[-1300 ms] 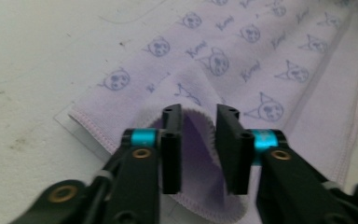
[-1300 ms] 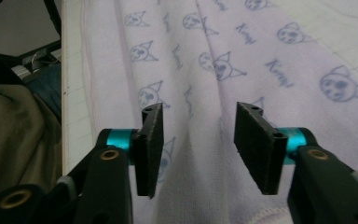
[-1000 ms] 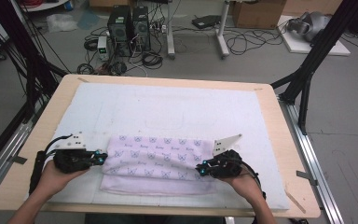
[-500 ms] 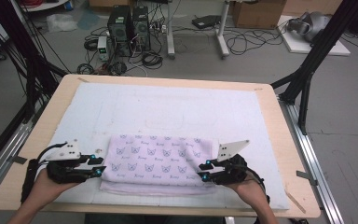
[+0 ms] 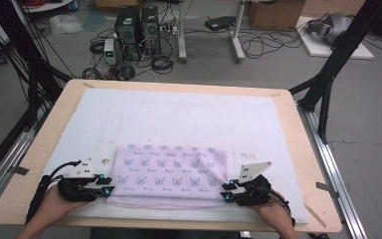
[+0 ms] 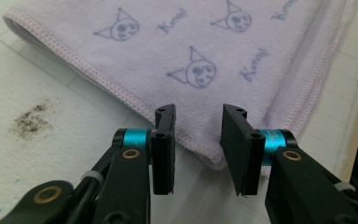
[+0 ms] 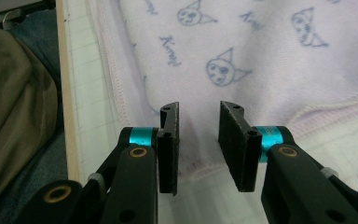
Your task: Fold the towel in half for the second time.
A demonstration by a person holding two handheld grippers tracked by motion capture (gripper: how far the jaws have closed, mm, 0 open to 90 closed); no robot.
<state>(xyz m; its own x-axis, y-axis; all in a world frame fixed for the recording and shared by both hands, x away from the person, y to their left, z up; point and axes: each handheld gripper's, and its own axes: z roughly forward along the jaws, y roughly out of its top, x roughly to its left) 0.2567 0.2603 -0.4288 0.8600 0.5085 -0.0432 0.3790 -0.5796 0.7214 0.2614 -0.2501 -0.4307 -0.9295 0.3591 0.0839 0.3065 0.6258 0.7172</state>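
Observation:
A lilac towel (image 5: 171, 174) printed with small cat faces lies folded on the white mat near the table's front edge. My left gripper (image 5: 108, 186) sits at its front left corner, jaws open, with the towel's corner (image 6: 205, 149) just beyond the gap between them and nothing held. My right gripper (image 5: 226, 192) is at the front right corner, also open; the towel's hemmed edge (image 7: 200, 158) lies past its jaws. Both grippers rest low on the mat, held by a person's hands.
A white mat (image 5: 179, 119) covers most of the wooden table (image 5: 298, 149). A dark smudge (image 6: 30, 121) marks the mat left of the left gripper. Beyond the table, computers, cables and black frame legs stand on the floor.
Both grippers drew the towel's edge toward the front, folding it into a narrower band, then opened and let go, backing slightly off the corners.

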